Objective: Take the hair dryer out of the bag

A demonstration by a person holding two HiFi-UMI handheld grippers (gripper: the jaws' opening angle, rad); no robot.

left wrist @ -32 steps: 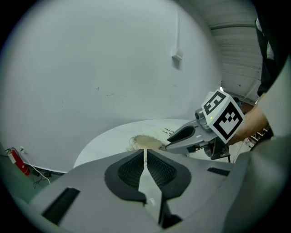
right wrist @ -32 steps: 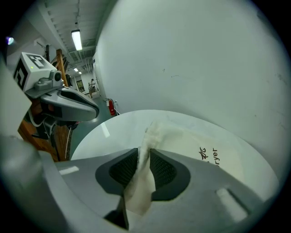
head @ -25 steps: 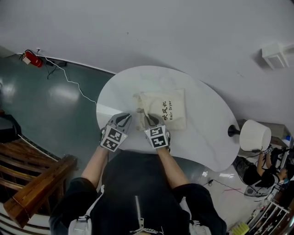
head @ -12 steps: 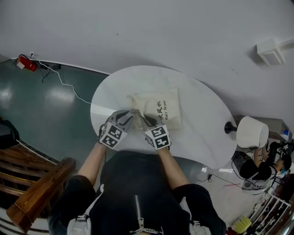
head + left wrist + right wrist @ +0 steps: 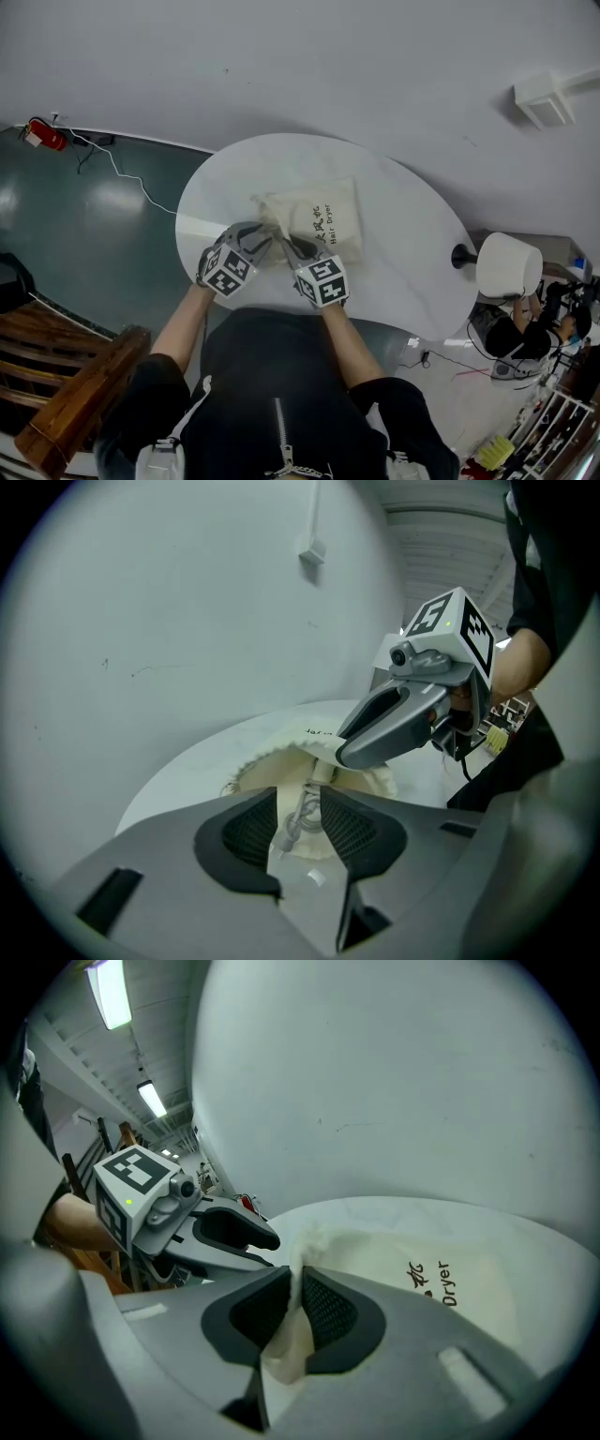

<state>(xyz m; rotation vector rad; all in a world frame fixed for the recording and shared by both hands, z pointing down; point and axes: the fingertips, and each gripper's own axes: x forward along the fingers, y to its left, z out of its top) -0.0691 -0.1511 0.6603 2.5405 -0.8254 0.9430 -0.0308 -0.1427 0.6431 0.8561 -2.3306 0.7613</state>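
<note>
The left gripper has just been opening: its jaws are apart, with the drawstring loose between them. The right gripper pinches the bag's mouth. The dryer (hidden, presumably inside) isn't out yet, but the mouth can now be widened.

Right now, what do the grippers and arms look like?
The left gripper and right gripper are grey shells with black textured pads on the fingers, each topped by a white cube with black square markers. The person wears a black zipped top.
</note>
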